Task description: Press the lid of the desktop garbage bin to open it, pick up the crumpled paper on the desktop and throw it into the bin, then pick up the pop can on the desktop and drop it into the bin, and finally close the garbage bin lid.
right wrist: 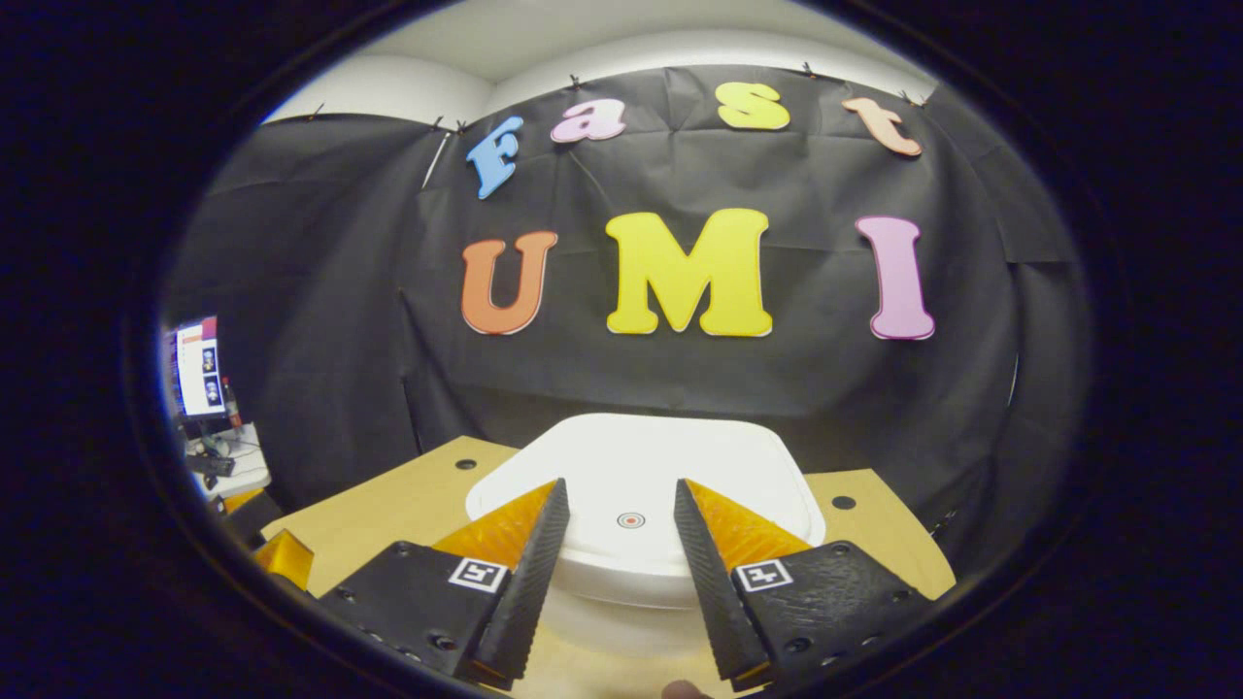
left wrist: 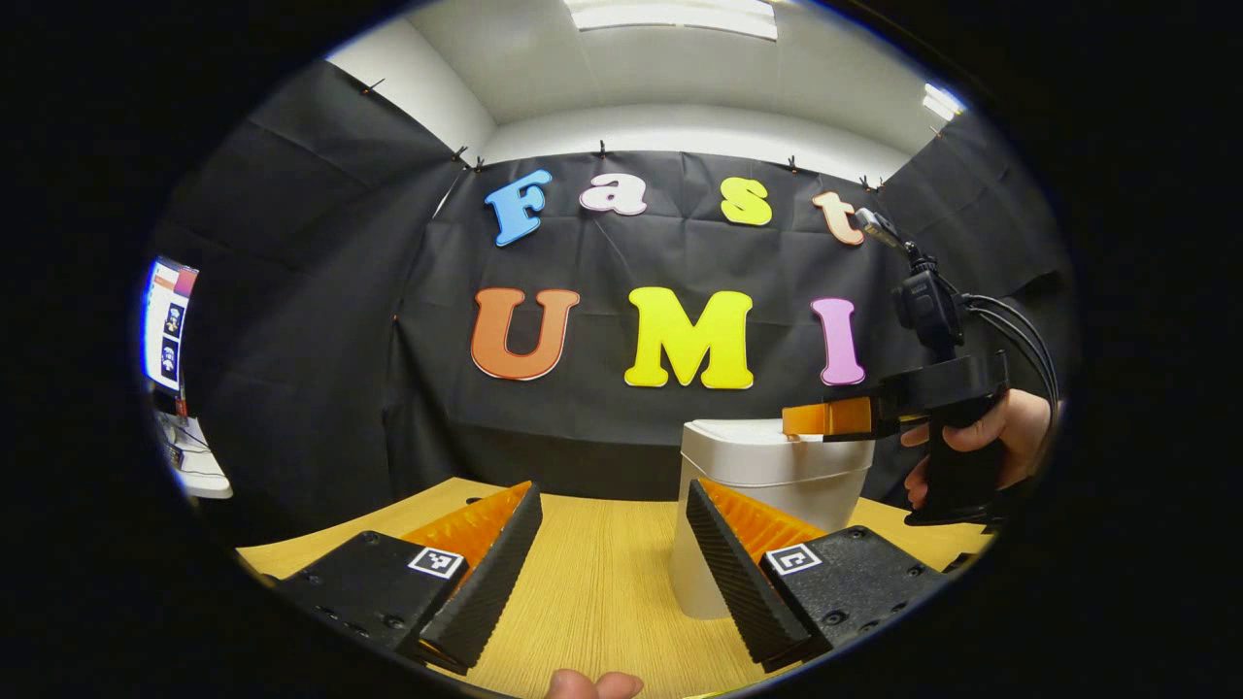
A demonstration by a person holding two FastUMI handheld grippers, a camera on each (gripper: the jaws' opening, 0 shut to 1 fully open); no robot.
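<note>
The white desktop bin (left wrist: 753,476) stands on the wooden table (left wrist: 602,582) with its lid down, just right of my left gripper (left wrist: 614,495), which is open with nothing between its fingers. My right gripper (left wrist: 825,417), held by a hand (left wrist: 1010,437), hovers over the bin's top at its right side. In the right gripper view the lid (right wrist: 631,456) lies flat and shut, with a small red dot (right wrist: 631,520) near its front. My right gripper (right wrist: 620,485) is open just above that dot and holds nothing.
A lit monitor (left wrist: 170,325) stands on a side desk beyond the table's left edge. The tabletop (right wrist: 388,505) has small holes (right wrist: 843,503) beside the bin. A fingertip (left wrist: 592,684) shows at the bottom of the left gripper view.
</note>
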